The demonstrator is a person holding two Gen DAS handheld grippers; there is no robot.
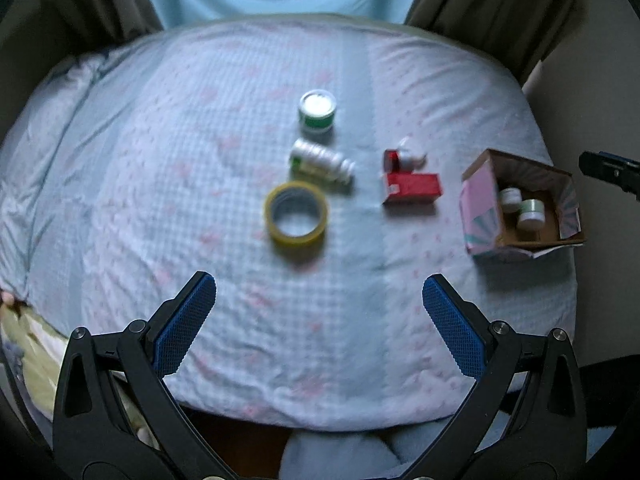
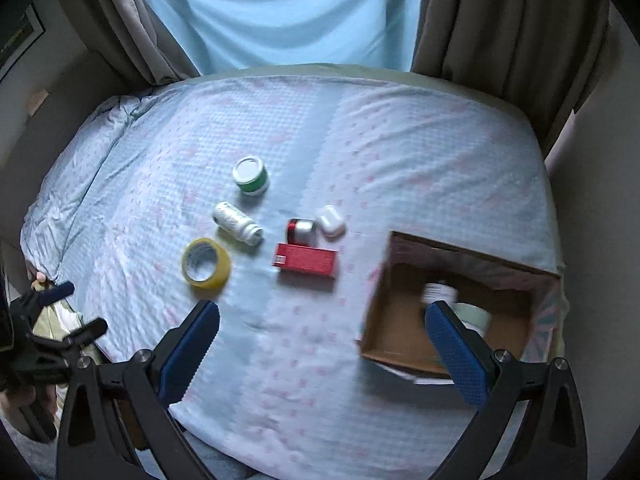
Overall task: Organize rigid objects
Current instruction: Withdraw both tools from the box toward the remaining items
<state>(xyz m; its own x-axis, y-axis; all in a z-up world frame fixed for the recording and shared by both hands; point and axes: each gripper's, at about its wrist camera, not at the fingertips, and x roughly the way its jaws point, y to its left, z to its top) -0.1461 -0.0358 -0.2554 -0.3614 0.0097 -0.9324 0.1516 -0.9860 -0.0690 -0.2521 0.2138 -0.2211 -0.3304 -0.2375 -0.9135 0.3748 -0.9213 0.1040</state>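
Observation:
On the bed lie a yellow tape roll (image 1: 296,213) (image 2: 206,263), a white bottle on its side (image 1: 322,160) (image 2: 237,223), a green-and-white jar (image 1: 317,111) (image 2: 251,175), a red box (image 1: 412,189) (image 2: 305,260), a small red-and-silver jar (image 2: 301,231) and a white earbud case (image 2: 331,221). A cardboard box (image 1: 486,188) (image 2: 390,320) at the right holds two white jars (image 1: 531,213). My left gripper (image 1: 319,300) is open and empty, above the bed's near edge. My right gripper (image 2: 322,328) is open and empty, beside the box's left side.
The bed (image 1: 160,160) (image 2: 440,160) has a pale blue checked sheet. Curtains (image 1: 500,8) (image 2: 500,20) hang behind it. The right gripper's tip shows at the right edge of the left wrist view (image 1: 610,170); the left gripper shows at the lower left of the right wrist view (image 2: 60,320).

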